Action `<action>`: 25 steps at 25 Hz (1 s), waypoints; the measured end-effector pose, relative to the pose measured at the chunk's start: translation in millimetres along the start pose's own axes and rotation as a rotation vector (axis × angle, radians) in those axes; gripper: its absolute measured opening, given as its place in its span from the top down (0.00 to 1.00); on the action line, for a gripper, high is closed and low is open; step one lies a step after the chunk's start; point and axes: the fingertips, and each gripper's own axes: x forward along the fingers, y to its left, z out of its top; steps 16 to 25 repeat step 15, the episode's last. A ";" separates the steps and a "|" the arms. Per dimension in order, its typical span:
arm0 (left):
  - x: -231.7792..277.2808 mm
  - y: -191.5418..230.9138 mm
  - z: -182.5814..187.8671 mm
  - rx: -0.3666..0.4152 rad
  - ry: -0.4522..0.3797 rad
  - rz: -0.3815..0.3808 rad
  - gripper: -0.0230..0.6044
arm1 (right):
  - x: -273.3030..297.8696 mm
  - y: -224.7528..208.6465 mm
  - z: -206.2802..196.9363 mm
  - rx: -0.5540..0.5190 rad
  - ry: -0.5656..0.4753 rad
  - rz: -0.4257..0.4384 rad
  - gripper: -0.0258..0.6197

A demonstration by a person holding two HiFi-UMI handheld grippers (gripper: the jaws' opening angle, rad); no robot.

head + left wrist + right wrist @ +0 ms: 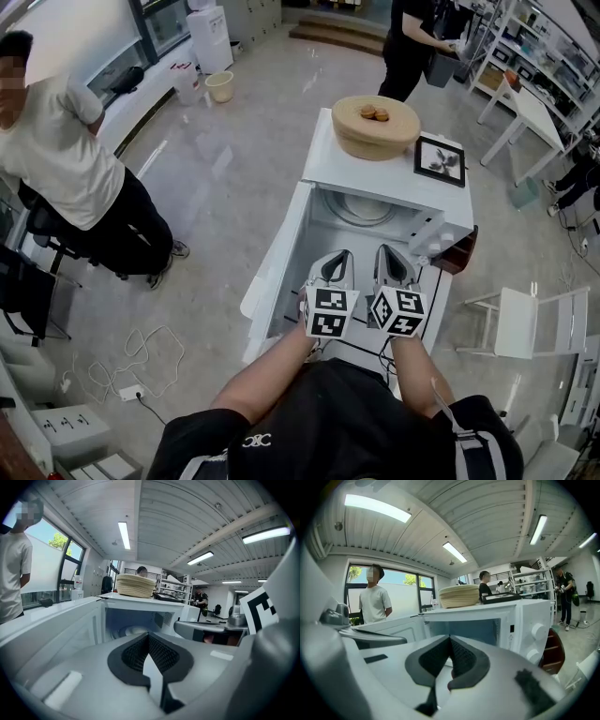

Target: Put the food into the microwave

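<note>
The white microwave (375, 171) stands in front of me with its door (277, 267) swung open to the left; a glass turntable (361, 210) lies inside the cavity. On top of it sits a woven basket (375, 133) holding two or three round brown pieces of food (374, 113). My left gripper (336, 261) and right gripper (392, 255) hover side by side just before the opening, both shut with nothing in them. In the left gripper view the pads meet at the tip (149, 637) facing the cavity. The right gripper (450, 639) points at the opening from slightly higher.
A black picture frame (440, 159) lies on the microwave beside the basket. A brown stand (459, 253) is at its right side, a white chair (530, 323) further right. A person in a white shirt (66, 159) stands left; cables (141, 361) lie on the floor.
</note>
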 end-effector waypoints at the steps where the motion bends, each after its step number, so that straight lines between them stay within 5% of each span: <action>1: 0.0 -0.3 1.8 0.000 -0.002 -0.003 0.95 | -0.9 0.5 0.5 0.000 -0.002 0.002 0.95; 25: 3.4 -9.7 2.8 0.011 0.007 -0.012 0.95 | -5.8 -0.2 -4.8 0.004 0.017 0.021 0.95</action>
